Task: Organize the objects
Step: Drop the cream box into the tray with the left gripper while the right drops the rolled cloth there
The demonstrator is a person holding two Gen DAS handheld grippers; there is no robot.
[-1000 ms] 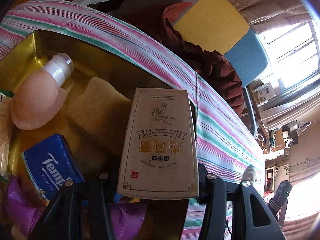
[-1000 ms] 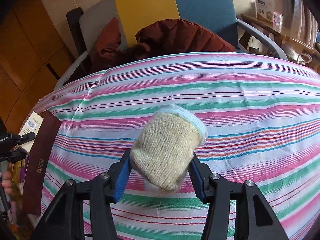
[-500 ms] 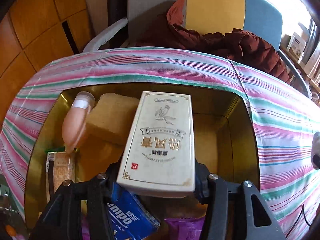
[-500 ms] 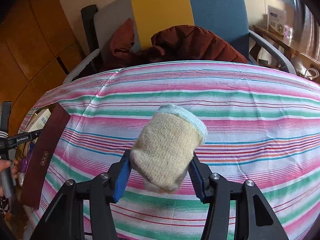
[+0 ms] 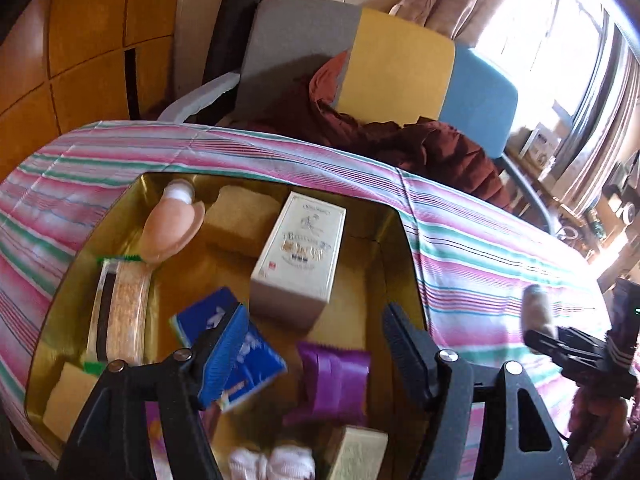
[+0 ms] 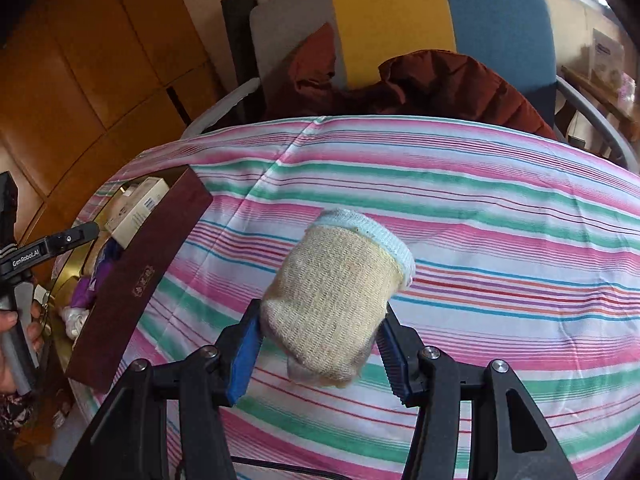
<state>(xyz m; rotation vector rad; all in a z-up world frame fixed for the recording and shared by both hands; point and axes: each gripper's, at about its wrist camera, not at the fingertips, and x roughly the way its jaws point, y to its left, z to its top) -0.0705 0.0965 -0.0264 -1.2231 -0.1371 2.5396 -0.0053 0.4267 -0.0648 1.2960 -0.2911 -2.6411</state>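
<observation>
Left wrist view: the left gripper (image 5: 316,344) hangs above a gold-lined box (image 5: 394,248) set on a striped tablecloth (image 5: 480,248). Its jaws are opening, with nothing clamped between them. The cream carton (image 5: 298,248) lies inside the box, clear of both pads, with its far end propped on a yellow sponge (image 5: 240,216). Also in the box are a peach bottle (image 5: 168,228) with a white cap, a cracker packet (image 5: 120,312), a blue tissue pack (image 5: 236,356) partly behind the left pad, a purple wrapper (image 5: 334,380), white rolled socks (image 5: 276,462) and a pale box (image 5: 356,454) at the near edge. The right gripper (image 5: 560,344) appears at the right edge, blurred.

Right wrist view: the right gripper (image 6: 318,344) is clamped on a rolled beige sock (image 6: 336,300) with a pale blue cuff, both pads pressing its sides. The sock is held above the tablecloth (image 6: 480,200), well to the right of the box. The box shows at the left by its maroon outer wall (image 6: 136,280), with the carton (image 6: 136,208) visible over it. A hand (image 6: 16,344) grips the left gripper's handle at the far left edge.
</observation>
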